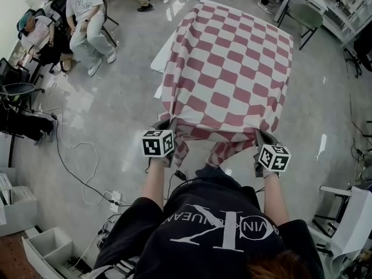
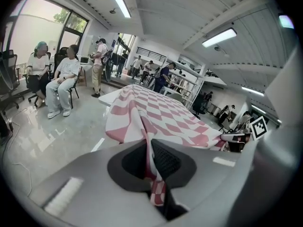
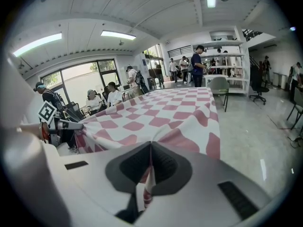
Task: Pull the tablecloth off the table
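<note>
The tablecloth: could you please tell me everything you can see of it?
The tablecloth is soft fabric, checked in dull red and white. It lies draped over the table, whose white corner shows bare at the left. Its near edge is pinched in the shut left gripper and the shut right gripper, and sags in bunched folds between them. Its sides hang down.

The right gripper point(image 3: 150, 145) has its jaws pinched together on a fold of the checked cloth point(image 3: 165, 110), which spreads away toward 12 o'clock. At 9 o'clock the left gripper point(image 3: 75, 125) (its marker cube point(image 3: 47, 111) just behind) grips the cloth's other near corner. A chair point(image 3: 218, 86) stands at 1 o'clock.
</note>
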